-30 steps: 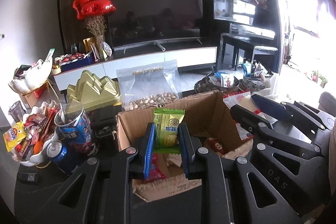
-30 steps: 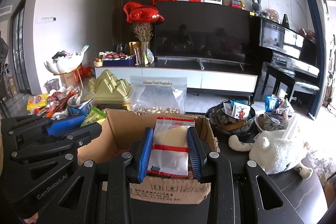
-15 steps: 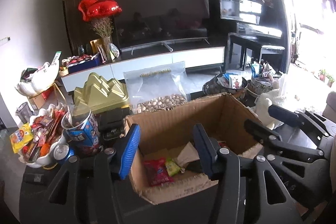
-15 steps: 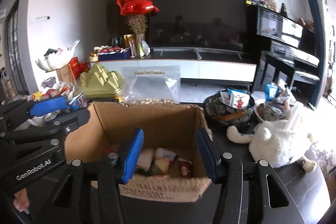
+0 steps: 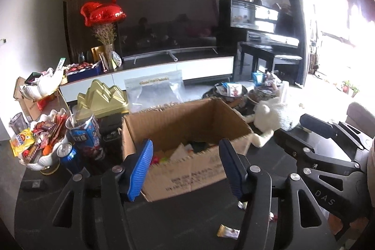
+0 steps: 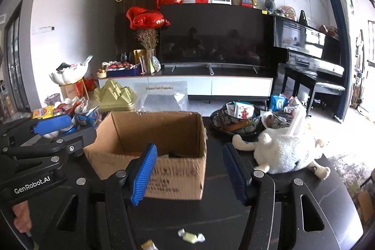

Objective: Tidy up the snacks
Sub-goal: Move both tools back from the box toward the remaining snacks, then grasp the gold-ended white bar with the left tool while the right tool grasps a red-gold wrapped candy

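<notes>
Both packets have left the tongs since a second ago: the green one and the red-striped one now lie somewhere in the cardboard box [image 5: 185,132], and both tools have drawn back toward the near edge of the desk [image 6: 211,222]. The left tongs [image 5: 185,170] and right tongs [image 6: 187,175] stand spread and empty. Plenty seems left to sort: a white bowl of snacks [image 5: 37,142] far left, a dark bowl [image 6: 236,118] far right. Only the left view looks down on the wrappers inside the box; only the right view shows a pale wrapped candy [image 6: 191,236] on the near desk.
</notes>
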The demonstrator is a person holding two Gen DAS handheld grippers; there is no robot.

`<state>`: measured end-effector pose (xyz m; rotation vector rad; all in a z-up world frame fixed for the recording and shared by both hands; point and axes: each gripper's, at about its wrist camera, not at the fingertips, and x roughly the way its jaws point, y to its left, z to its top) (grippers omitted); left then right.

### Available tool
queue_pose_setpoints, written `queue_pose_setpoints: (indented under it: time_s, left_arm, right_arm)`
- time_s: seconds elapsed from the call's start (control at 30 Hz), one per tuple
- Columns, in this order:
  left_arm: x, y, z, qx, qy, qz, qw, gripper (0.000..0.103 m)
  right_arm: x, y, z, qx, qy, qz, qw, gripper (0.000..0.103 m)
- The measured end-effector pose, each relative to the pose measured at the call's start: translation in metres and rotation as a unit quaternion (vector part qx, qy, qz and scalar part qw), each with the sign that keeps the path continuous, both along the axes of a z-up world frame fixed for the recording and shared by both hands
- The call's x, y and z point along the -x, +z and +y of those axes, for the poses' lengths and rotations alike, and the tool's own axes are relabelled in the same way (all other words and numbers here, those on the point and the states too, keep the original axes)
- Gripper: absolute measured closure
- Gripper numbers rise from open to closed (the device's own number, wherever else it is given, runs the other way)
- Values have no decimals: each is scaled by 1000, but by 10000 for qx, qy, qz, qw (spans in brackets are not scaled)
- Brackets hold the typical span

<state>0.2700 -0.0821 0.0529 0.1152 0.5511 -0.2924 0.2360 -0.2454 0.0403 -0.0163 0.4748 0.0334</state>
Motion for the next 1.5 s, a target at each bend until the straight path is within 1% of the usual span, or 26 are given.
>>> queue_pose_setpoints:
  time_s: [0.2, 0.33, 0.43, 0.5, 0.63, 0.87, 1.03, 1.1, 1.33, 1.37, 1.4, 1.5]
  left_arm:
    - [22, -14, -15, 33, -128, 272, 9995, 45]
    - [34, -31, -25, -43, -149, 429, 9990, 45]
    - [39, -46, -33, -154, -182, 597, 9979, 45]
    - [44, -55, -35, -145, -190, 680, 9974, 45]
    - [48, -79, -42, -198, -237, 952, 9950, 45]
    - [46, -119, -48, -226, -189, 1463, 9888, 45]
    - [42, -143, -49, -145, -207, 1812, 9831, 45]
    - [39, -155, -48, -60, -206, 2012, 9793, 45]
    - [32, -178, -50, 69, -236, 2272, 9735, 49]
    - [30, -179, -51, 96, -238, 2306, 9727, 49]
    - [30, -181, -51, 112, -234, 2332, 9721, 49]
    - [26, -186, -53, 114, -194, 2366, 9713, 51]
  right_arm:
    - [27, -13, -15, -144, -7, 183, 9997, 44]
    - [40, -27, -22, -94, 9, 370, 9993, 44]
    - [49, -40, -27, -31, 40, 516, 9987, 44]
    - [53, -52, -31, 24, 5, 653, 9979, 44]
    - [59, -76, -36, -22, 63, 937, 9956, 44]
    - [58, -114, -39, -112, 213, 1413, 9897, 44]
    - [51, -138, -40, -225, 307, 1684, 9850, 44]
    - [48, -147, -40, -250, 298, 1773, 9834, 44]
    - [40, -164, -41, -339, 365, 1883, 9808, 44]
    - [39, -166, -40, -338, 380, 1904, 9804, 46]
    - [37, -167, -41, -345, 378, 1918, 9801, 50]
    - [35, -169, -41, -349, 395, 1921, 9799, 51]
